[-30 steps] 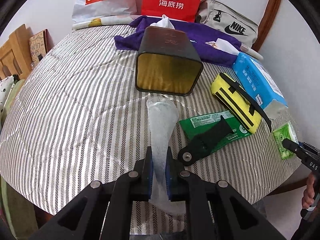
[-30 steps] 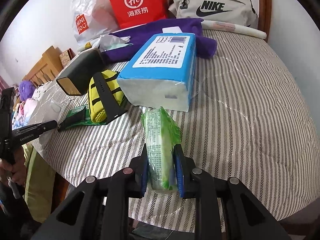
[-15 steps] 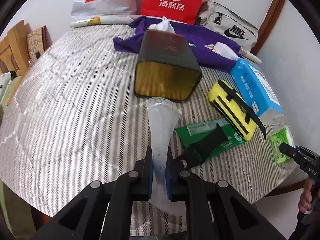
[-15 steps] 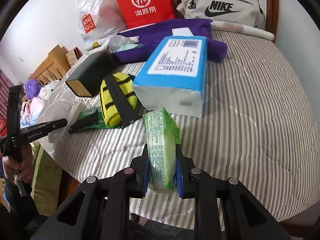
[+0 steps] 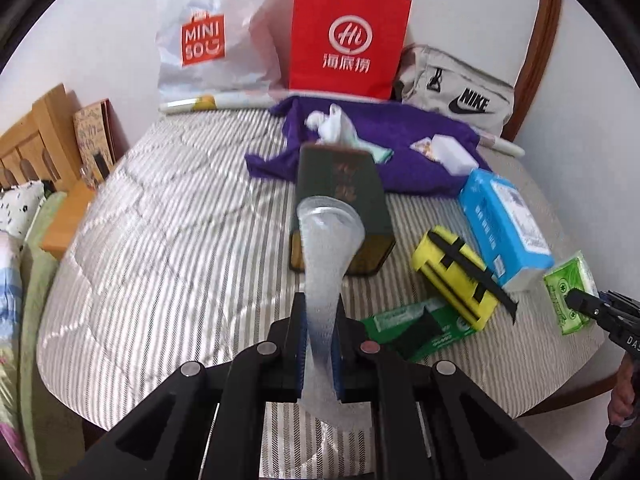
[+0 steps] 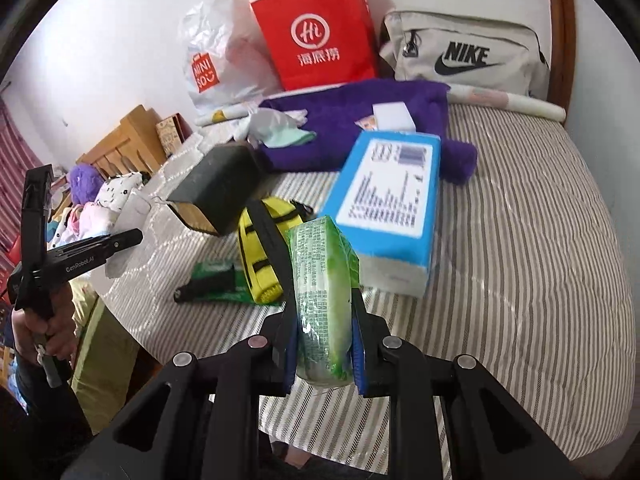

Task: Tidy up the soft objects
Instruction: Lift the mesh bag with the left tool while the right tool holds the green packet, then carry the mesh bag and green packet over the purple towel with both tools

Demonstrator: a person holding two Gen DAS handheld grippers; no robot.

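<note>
Dark box (image 5: 340, 200) lies just beyond the clamped sock (image 5: 326, 264); yellow pouch (image 5: 456, 276) beside it.

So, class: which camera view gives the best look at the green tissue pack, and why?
The right wrist view: the green tissue pack fills the centre, clamped between the right gripper jaws, its print visible. The left wrist view shows it only small and distorted at the right edge, partly hidden by a jaw.

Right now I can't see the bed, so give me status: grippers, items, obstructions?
Left gripper shut on pale sock. Right gripper shut on green tissue pack. Both held above striped bed. Dark open box ahead of sock; nothing blocking.
</note>
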